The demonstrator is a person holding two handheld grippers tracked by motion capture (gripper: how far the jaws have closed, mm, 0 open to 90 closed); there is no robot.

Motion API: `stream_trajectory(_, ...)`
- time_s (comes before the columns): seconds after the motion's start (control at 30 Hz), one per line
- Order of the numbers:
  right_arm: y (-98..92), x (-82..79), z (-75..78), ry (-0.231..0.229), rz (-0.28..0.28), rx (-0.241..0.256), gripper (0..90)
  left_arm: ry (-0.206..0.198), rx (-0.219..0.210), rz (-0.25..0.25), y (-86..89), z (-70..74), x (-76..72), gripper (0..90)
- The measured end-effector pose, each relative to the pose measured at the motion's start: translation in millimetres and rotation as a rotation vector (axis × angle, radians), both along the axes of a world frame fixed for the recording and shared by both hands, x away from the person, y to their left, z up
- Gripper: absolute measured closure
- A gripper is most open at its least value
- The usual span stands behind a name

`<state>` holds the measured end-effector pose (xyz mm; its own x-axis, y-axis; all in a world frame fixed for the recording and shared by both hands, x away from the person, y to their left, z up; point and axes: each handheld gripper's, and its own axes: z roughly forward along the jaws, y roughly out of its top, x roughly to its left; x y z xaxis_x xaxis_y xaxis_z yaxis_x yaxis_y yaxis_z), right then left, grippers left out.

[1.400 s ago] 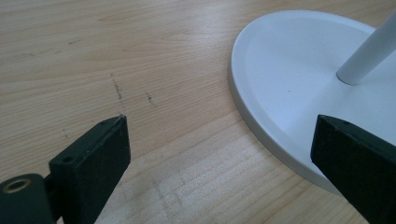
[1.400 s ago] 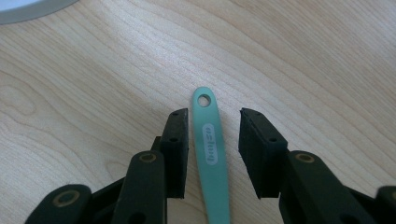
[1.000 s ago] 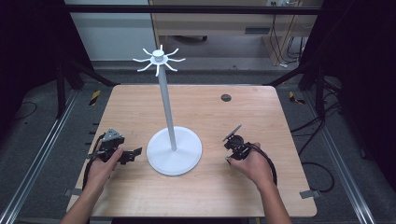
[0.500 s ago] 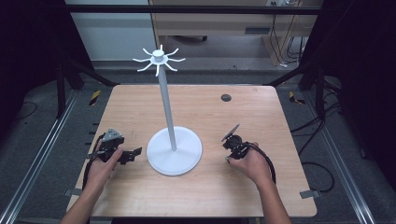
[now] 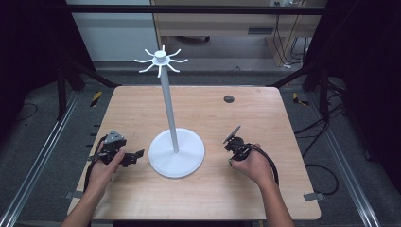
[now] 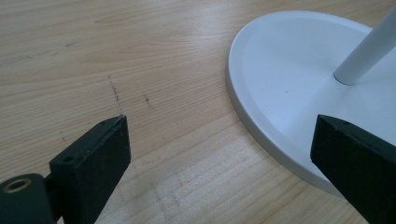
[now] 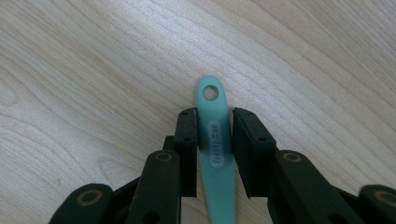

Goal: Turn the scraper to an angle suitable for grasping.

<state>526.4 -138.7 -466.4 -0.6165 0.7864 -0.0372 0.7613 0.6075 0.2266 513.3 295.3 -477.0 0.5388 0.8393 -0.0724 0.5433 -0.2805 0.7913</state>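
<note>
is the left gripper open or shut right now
Open. In the left gripper view the left gripper has its two black fingers spread wide with nothing between them, bare table behind, beside the white stand base.

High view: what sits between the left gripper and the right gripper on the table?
The white round-based hook stand stands between the left gripper and the right gripper, which holds a green flat handle. Otherwise bare wood, per the high view.
</note>
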Motion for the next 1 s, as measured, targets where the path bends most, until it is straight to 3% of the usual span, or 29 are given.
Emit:
stream_trajectory(0.17, -0.3, 0.2, 0.0, -0.009, 0.012, -0.006, 74.2, -0.001, -0.003, 0.005, 1.0, 0.1, 0.0, 4.6)
stream_trajectory(0.23, -2.2, -1.0, 1.5, -0.020, 0.004, 0.016, 74.2, 0.000, -0.003, 0.005, 1.1, 0.1, 0.1, 4.6)
stream_trajectory(0.3, -7.2, -2.1, 4.5, -0.053, 0.028, 0.030, 74.3, 0.001, -0.002, 0.005, 0.8, -0.1, 0.2, 4.6)
stream_trajectory(0.33, -8.6, -6.1, 11.7, -0.061, -0.021, 0.059, 74.4, 0.001, -0.001, 0.004, 0.6, -0.3, 0.3, 4.6)
stream_trajectory(0.57, -23.0, -15.4, 41.4, -0.154, -0.049, 0.136, 74.5, 0.002, 0.003, 0.003, 0.1, -0.1, 0.0, 4.6)
stream_trajectory(1.0, -36.9, -27.5, 79.7, -0.307, -0.084, 0.254, 74.8, 0.003, 0.005, 0.003, 0.2, -0.3, -0.2, 4.6)
